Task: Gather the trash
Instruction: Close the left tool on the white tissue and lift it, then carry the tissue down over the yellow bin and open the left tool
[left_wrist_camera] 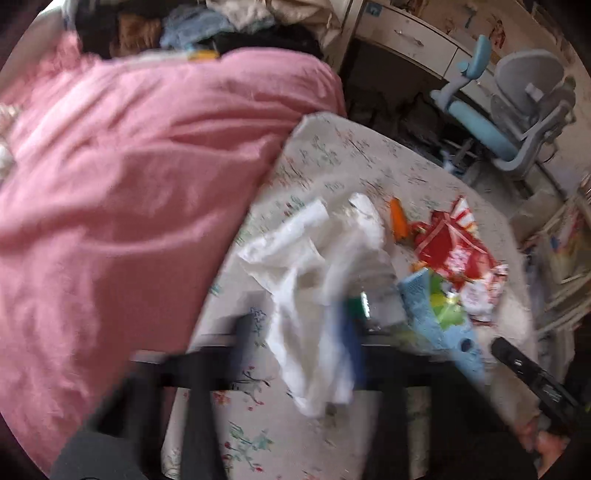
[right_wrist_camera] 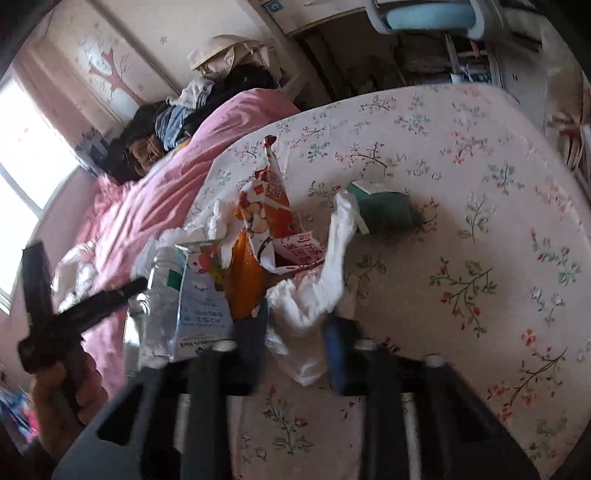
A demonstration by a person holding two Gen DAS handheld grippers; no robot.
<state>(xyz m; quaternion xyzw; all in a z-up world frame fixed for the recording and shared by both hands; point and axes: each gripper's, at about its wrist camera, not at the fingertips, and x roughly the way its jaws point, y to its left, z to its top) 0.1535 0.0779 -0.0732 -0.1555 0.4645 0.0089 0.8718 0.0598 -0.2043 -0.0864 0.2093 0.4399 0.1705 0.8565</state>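
A pile of trash lies on the floral bed sheet (right_wrist_camera: pixel 461 177). A white plastic bag (left_wrist_camera: pixel 306 295) lies between the open fingers of my left gripper (left_wrist_camera: pixel 299 332); the view is blurred. Beside it are a red snack wrapper (left_wrist_camera: pixel 454 247), a blue carton (left_wrist_camera: pixel 436 314) and an orange packet (left_wrist_camera: pixel 399 218). In the right wrist view my right gripper (right_wrist_camera: pixel 299 325) is open around white plastic (right_wrist_camera: pixel 314 299), with the carton (right_wrist_camera: pixel 199 295), a clear bottle (right_wrist_camera: pixel 162 288), an orange wrapper (right_wrist_camera: pixel 266 206) and a green pouch (right_wrist_camera: pixel 388 210) close ahead.
A pink duvet (left_wrist_camera: pixel 129 184) covers the bed's left side, with clothes (left_wrist_camera: pixel 207 26) heaped at its far end. A grey and blue chair (left_wrist_camera: pixel 517 110) and a desk (left_wrist_camera: pixel 406 37) stand beyond the bed. The left hand and gripper show in the right wrist view (right_wrist_camera: pixel 62 325).
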